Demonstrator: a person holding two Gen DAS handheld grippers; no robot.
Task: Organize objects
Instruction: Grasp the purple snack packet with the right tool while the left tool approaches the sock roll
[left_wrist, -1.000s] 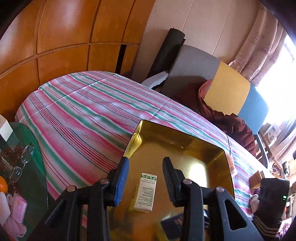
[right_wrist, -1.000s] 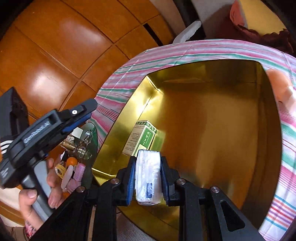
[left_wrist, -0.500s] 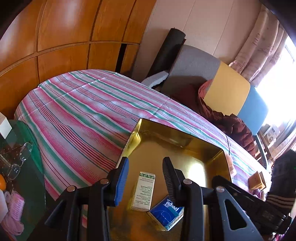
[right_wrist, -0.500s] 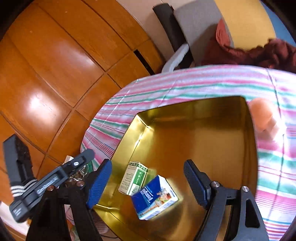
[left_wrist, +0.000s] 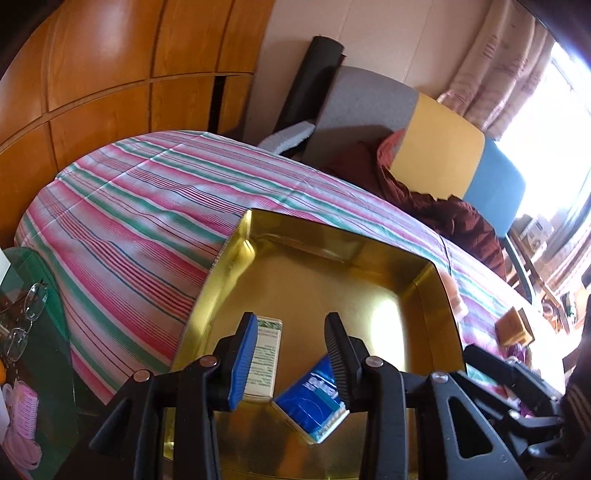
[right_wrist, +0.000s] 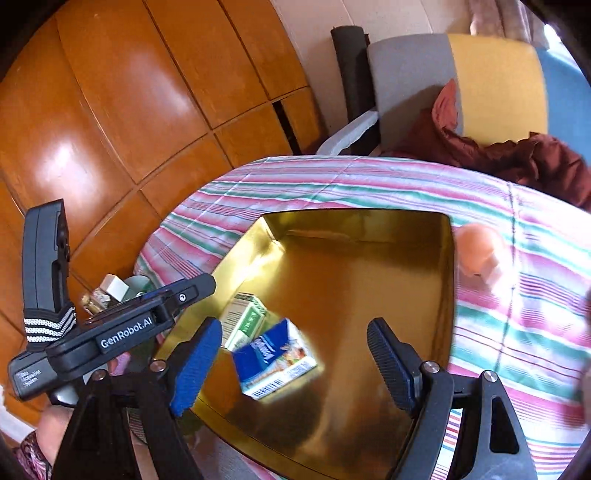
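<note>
A gold tray (left_wrist: 351, 295) (right_wrist: 351, 277) rests on the striped cloth. Two items lie in its near left corner: a green-and-white box (left_wrist: 267, 354) (right_wrist: 245, 319) and, tilted beside it, a blue tissue pack (left_wrist: 314, 402) (right_wrist: 275, 358). My left gripper (left_wrist: 291, 317) hovers over them, its jaws a little apart with nothing between the pads. Above the pack my right gripper (right_wrist: 293, 326) stands wide open and touches nothing. The left gripper's body (right_wrist: 147, 317) shows at the left of the right wrist view.
A striped cloth (left_wrist: 140, 221) covers the surface. At the left, a green glass table (left_wrist: 33, 332) holds spectacles (left_wrist: 26, 317). Right of the tray lie a peach object (right_wrist: 480, 254) and a small wooden box (left_wrist: 511, 326). Behind are a cushioned sofa (left_wrist: 436, 155) and wooden cabinets (right_wrist: 110, 110).
My right gripper opened and let go of the blue tissue pack, which now lies in the tray beside the green box; the gripper then rose. The left gripper shifted slightly, still empty.
</note>
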